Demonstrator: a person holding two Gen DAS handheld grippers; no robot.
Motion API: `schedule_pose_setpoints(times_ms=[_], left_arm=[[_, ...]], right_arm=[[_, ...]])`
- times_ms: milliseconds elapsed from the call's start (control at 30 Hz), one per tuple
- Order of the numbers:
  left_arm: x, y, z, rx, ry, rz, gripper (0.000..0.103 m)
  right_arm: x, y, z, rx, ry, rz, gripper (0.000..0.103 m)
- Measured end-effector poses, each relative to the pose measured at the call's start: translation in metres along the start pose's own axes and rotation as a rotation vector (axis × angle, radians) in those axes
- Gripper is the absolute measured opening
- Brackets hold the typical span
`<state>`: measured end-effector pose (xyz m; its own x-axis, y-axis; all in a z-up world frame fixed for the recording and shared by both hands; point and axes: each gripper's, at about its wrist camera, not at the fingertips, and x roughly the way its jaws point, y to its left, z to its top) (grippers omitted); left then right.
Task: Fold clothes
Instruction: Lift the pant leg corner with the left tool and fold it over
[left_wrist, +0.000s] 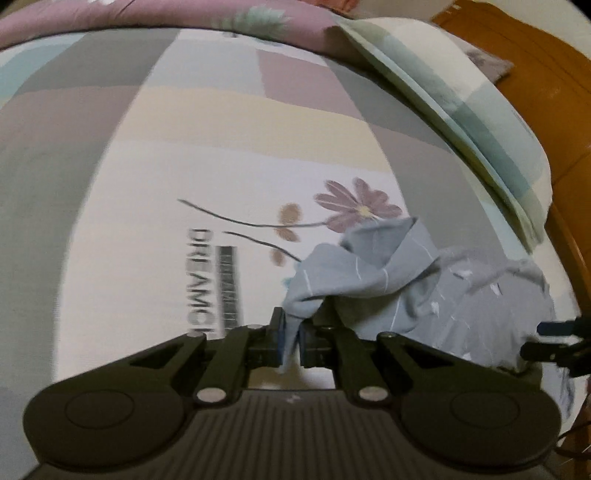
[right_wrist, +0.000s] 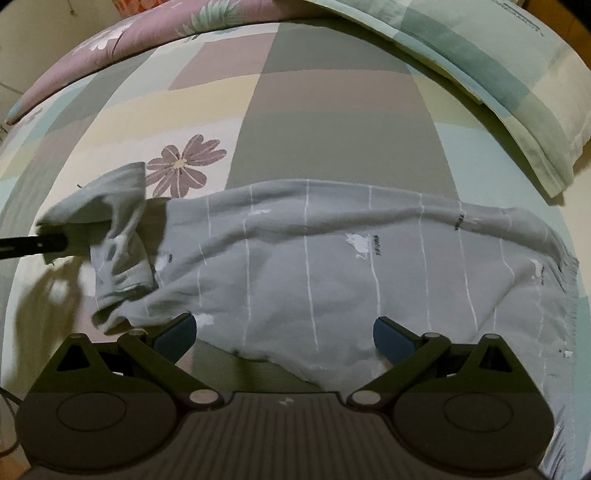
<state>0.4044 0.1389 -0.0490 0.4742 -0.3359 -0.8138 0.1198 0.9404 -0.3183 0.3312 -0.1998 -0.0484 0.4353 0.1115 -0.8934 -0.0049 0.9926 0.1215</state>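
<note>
Left claw: the left gripper (left_wrist: 291, 338) is pinching a corner of the gray clothes (left_wrist: 388, 291) between its blue pads (left_wrist: 281, 339), and it is lifting that corner up off the bed.
Right claw: the right gripper (right_wrist: 284, 334) is hanging wide open, holding nothing. Its two blue pads (right_wrist: 391, 338) are sitting over the near edge of the cloth, well apart from each other.
Clothes: the gray clothes (right_wrist: 332, 258) are lying spread out across the bedsheet (right_wrist: 332, 110), with thin white lines running down them and little white marks. The left end is bunching up where the other claw is gripping it.
Bed: the bedsheet is showing big blocks of gray, pink, yellow and light blue, plus a purple flower (right_wrist: 184, 164) just beside the lifted corner.
Pillow: a pale green checked pillow (right_wrist: 498, 74) is lying at the far right of the bed, apart from the clothes.
Blanket: a pink flowery blanket (right_wrist: 110, 44) is lying along the far edge.
</note>
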Motion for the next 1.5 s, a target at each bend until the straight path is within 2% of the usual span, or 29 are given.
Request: schedule_pose_setpoints(times_ms=[100,300,433,567,667,767,967,1233,1333,1500], left_arm=[[-0.016,0.026,0.011,-0.036,0.01,0.023,0.005],[-0.042,0.079,0.031,-0.087,0.073,0.127,0.005],[-0.061,0.104,0.042,-0.065,0.112,0.18,0.005],[-0.07,0.124,0.053,-0.042,0.185,0.213,0.005],[-0.075,0.131,0.061,-0.001,0.241,0.219,0.005],[-0.077,0.133,0.071,0.028,0.248,0.212,0.006],[-0.053,0.128,0.093,0.034,0.235,0.172,0.009],[0.015,0.104,0.13,0.047,0.168,0.113,0.009],[0.03,0.099,0.138,0.032,0.159,0.119,0.014],[0.035,0.099,0.136,0.023,0.141,0.129,0.023]], right_arm=[[0.002,0.011,0.006,-0.003,-0.004,-0.003,0.103],[0.006,0.036,0.02,-0.022,-0.005,0.0,0.103],[0.008,0.053,0.031,-0.04,-0.01,0.006,0.103],[0.008,0.07,0.042,-0.064,-0.019,0.01,0.103],[0.009,0.079,0.048,-0.077,-0.026,0.011,0.103],[0.011,0.085,0.051,-0.07,-0.026,0.01,0.103],[0.015,0.096,0.049,-0.073,-0.016,0.011,0.103],[0.022,0.104,0.041,-0.084,0.01,0.005,0.103],[0.024,0.106,0.039,-0.085,0.015,0.006,0.103],[0.027,0.106,0.038,-0.08,0.022,0.008,0.103]])
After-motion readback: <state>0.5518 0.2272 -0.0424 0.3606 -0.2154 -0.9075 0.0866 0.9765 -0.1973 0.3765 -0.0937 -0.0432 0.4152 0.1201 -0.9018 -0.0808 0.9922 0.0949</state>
